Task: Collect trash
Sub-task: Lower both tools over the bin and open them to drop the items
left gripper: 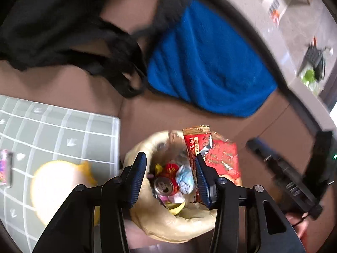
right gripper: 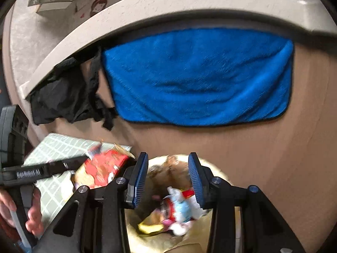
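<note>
Both tools hang spread over the trash bag [left gripper: 168,221]: the left tool [left gripper: 171,175] empty, the right tool [right gripper: 167,179] empty too. A red snack packet [left gripper: 221,158] leans on the bag's far rim, so nudge it inward gently. Blur obscures the bag's contents beyond a can [left gripper: 165,186] and the blue towel [right gripper: 198,78] farther off.

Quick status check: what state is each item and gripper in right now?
left gripper: open, over the bag
right gripper: open, empty
trash bag: open, rim rolled down, holding trash
soda can: in bag, already opened
red snack wrapper: torn open, at bag rim
blue towel: hanging flat
</note>
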{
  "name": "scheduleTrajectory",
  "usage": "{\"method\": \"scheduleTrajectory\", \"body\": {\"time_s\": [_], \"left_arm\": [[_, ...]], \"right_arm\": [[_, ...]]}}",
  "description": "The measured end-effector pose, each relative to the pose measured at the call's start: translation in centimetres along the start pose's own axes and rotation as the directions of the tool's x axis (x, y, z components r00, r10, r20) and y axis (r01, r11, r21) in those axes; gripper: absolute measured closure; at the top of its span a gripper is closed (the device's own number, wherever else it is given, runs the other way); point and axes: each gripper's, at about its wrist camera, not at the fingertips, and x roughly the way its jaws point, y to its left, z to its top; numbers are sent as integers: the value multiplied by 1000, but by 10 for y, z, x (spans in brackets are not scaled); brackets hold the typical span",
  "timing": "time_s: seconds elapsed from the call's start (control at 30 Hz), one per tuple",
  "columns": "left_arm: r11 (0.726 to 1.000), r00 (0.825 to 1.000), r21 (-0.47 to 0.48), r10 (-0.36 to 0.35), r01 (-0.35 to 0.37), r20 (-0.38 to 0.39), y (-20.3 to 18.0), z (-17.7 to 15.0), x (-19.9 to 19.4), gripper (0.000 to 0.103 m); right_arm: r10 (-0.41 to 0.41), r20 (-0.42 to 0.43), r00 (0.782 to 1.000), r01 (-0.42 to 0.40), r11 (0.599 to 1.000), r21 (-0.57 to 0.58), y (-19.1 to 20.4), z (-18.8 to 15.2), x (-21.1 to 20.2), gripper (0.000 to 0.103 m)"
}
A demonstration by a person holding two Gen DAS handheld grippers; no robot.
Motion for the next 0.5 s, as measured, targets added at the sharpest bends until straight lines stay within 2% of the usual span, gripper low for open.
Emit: {"method": "scheduleTrajectory", "body": {"time_s": [0.07, 0.13, 0.23, 0.27, 0.3, 0.4, 0.47, 0.5], "left_arm": [[996, 997, 43, 81, -81, -8, -4, -5, 18, 56], [980, 987, 118, 160, -160, 12, -12, -13, 34, 56], [931, 973, 281, 225, -232, 60, -31, -27, 52, 56], [902, 968, 351, 241, -252, 75, -39, -34, 57, 56], [882, 966, 395, 246, -256, 77, -44, -39, 59, 56], [781, 965, 580, 262, -231, 31, -60, -61, 68, 56], [755, 963, 624, 269, -202, -12, -62, -66, 71, 56], [760, 963, 622, 268, -189, -35, -60, -66, 71, 56]], "right_arm": [[-31, 13, 999, 30, 999, 33, -7, 4, -5, 66], [-26, 15, 1000, 25, 997, 68, -14, 6, -10, 66], [-38, 22, 999, 36, 995, 94, -22, 7, -16, 66], [-44, 25, 999, 41, 995, 92, -23, 7, -19, 66], [-47, 25, 999, 45, 995, 88, -24, 8, -20, 66], [-56, 28, 998, 53, 996, 74, -26, 7, -24, 66], [-61, 28, 998, 59, 996, 71, -28, 6, -25, 66], [-64, 27, 998, 62, 995, 77, -31, 5, -24, 66]]}}
